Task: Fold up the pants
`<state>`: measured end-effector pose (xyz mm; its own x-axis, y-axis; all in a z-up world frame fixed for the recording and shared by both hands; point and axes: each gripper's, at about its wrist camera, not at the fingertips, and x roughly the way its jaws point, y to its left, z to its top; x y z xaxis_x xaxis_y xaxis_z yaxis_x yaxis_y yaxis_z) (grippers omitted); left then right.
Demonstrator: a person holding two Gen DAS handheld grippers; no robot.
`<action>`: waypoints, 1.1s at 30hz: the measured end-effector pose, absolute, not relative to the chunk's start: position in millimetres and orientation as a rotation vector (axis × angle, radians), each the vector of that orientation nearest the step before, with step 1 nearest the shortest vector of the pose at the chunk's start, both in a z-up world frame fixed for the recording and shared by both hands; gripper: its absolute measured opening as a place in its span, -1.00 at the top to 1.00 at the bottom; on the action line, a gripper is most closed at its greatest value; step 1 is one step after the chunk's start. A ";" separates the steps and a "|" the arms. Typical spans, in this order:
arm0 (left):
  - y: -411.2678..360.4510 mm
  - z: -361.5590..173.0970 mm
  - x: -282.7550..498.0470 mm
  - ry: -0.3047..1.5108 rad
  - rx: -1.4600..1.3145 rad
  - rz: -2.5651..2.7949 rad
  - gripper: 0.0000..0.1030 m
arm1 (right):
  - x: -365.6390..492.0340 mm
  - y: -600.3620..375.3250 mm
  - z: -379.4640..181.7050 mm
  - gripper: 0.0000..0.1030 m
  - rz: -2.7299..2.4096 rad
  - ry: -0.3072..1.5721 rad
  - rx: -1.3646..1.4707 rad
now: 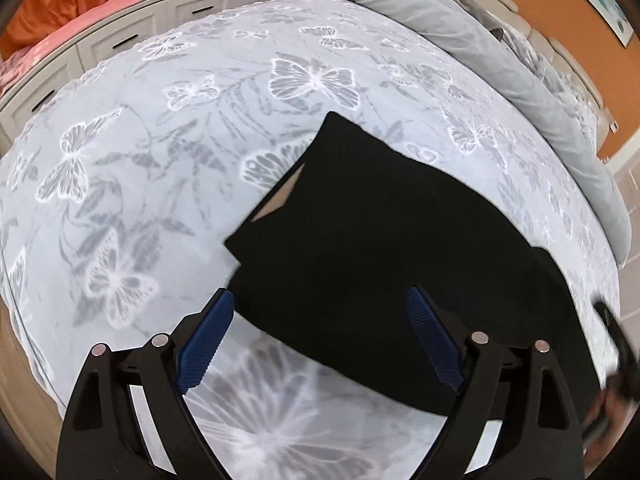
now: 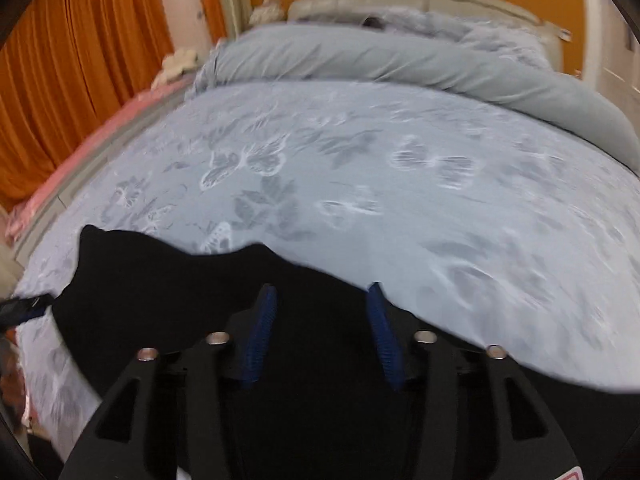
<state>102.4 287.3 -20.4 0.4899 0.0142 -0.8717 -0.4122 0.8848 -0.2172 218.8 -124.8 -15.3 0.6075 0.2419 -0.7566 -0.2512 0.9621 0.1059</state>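
Here your black pants (image 1: 380,248) lie folded on the butterfly-print bedspread (image 1: 160,128), orange curtain (image 2: 80,60) behind. Left gripper (image 1: 320,332) spread wide, empty. Right gripper (image 2: 322,308) half apart, nothing pinched; its view is blurred, pants' near edge cut off.

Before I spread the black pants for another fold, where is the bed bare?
Bare butterfly-print bedspread runs from the folded black pants to the rolled grey duvet. It is crowded near the left gripper and right gripper.
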 end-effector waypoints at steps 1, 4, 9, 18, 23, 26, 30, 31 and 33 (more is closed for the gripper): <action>290.2 -22.3 102.9 1.042 -0.418 0.260 -0.69 | 237.8 -110.3 -25.2 -0.02 0.274 0.904 -0.035; 303.4 -28.9 103.8 1.071 -0.389 0.271 -0.69 | 266.7 -78.9 -63.1 0.22 0.295 1.031 -0.092; 331.3 -34.5 102.1 1.056 -0.481 0.233 -0.69 | 299.6 -69.4 -60.0 1.00 0.224 0.954 -0.066; 344.1 -65.3 80.5 1.141 -0.751 0.136 -0.69 | 197.9 -92.5 -1.2 -0.17 0.238 0.760 -0.011; 346.3 -67.3 86.4 1.107 -0.840 0.139 -0.57 | 118.5 -122.2 -0.8 -0.25 0.229 0.748 -0.045; 345.3 -65.5 108.8 1.104 -0.828 0.102 0.53 | 96.9 -145.2 -15.4 -0.27 0.177 0.773 0.007; 341.2 -7.8 109.4 0.866 -0.803 0.016 0.69 | 85.6 -162.7 -15.5 -0.27 0.180 0.778 0.088; 335.4 8.8 109.6 0.819 -0.729 0.005 0.68 | 86.6 -164.7 -14.0 -0.27 0.182 0.769 0.086; 328.9 0.5 119.5 0.888 -0.601 0.105 0.63 | 85.9 -168.5 -18.1 -0.27 0.165 0.778 0.060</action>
<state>119.5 328.9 0.5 0.6377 -0.1563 -0.7543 -0.3279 0.8310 -0.4493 85.9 -168.5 -18.1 0.7000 0.1699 -0.6936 -0.1254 0.9854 0.1148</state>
